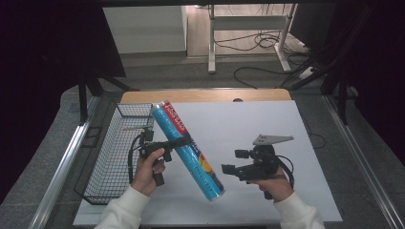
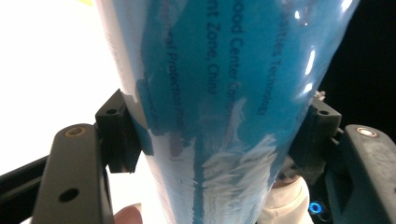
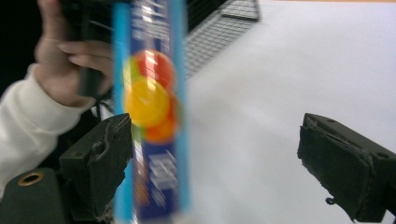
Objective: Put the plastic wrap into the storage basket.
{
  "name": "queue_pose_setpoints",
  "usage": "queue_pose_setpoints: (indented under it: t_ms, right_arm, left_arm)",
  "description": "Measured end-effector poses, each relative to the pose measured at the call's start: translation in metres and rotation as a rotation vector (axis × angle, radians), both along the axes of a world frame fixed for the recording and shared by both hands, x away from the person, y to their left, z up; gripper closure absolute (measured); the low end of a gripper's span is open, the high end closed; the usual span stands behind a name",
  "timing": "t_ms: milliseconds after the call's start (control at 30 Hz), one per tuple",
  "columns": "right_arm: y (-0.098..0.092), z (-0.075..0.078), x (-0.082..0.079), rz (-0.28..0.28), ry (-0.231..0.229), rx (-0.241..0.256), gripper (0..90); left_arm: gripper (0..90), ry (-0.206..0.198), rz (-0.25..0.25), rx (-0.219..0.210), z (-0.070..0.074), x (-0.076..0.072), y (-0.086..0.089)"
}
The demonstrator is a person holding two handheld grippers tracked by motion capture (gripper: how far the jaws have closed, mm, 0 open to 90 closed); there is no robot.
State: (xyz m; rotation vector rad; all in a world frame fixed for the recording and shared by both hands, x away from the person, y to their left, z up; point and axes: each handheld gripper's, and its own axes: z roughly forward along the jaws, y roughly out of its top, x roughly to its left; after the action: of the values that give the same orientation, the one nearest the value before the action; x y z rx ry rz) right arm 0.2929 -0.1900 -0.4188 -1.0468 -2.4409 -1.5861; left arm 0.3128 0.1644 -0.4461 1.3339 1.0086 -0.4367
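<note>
**Blue roll held over a white table**

A white sheet (image 1: 248,138) covers the table, with a strip of bare wood (image 1: 205,95) along the far edge. A black wire basket (image 1: 114,157) sits on the left side of the table. Beyond the table lies grey floor, a white desk frame (image 1: 248,28) and loose black cables (image 1: 267,43); dark curtains close both sides.

The left gripper (image 1: 165,145) is clamped around a long blue roll (image 1: 188,150), its jaws pressed against both sides of the wrapper. The roll slants from the basket's far corner toward the near centre. The right gripper (image 1: 234,162), just right of the roll's near end, stands wide apart and holds nothing.
</note>
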Motion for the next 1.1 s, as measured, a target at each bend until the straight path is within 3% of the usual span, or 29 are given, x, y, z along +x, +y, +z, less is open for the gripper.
queue_pose_setpoints:
  t_ms: [67, 133, 200, 333, 600, 1100]
  right_arm:
    - [-0.018, -0.009, -0.002, -0.044, -0.002, -0.039, 11.3]
    - [-0.022, -0.012, -0.002, -0.055, -0.003, -0.058, 11.3]
    - [-0.034, -0.023, -0.004, -0.105, -0.015, -0.115, 11.3]
    - [-0.049, -0.034, -0.002, -0.151, -0.025, -0.158, 11.9]
    - [-0.054, -0.043, 0.001, -0.175, -0.030, -0.230, 12.5]
    - [-0.053, -0.047, 0.000, -0.185, -0.028, -0.259, 12.5]
  left_arm:
    - [31.9, -0.002, 0.009, 0.008, 0.004, -0.001, 0.006]
    - [31.9, -0.011, 0.017, 0.013, 0.008, -0.002, 0.013]
    - [31.9, -0.014, 0.029, 0.015, 0.011, -0.003, 0.018]
    - [31.9, -0.020, 0.052, 0.027, 0.017, -0.006, 0.032]
    - [31.9, -0.027, 0.095, 0.054, 0.028, -0.015, 0.063]
    - [31.9, -0.010, 0.162, 0.163, 0.042, -0.028, 0.116]
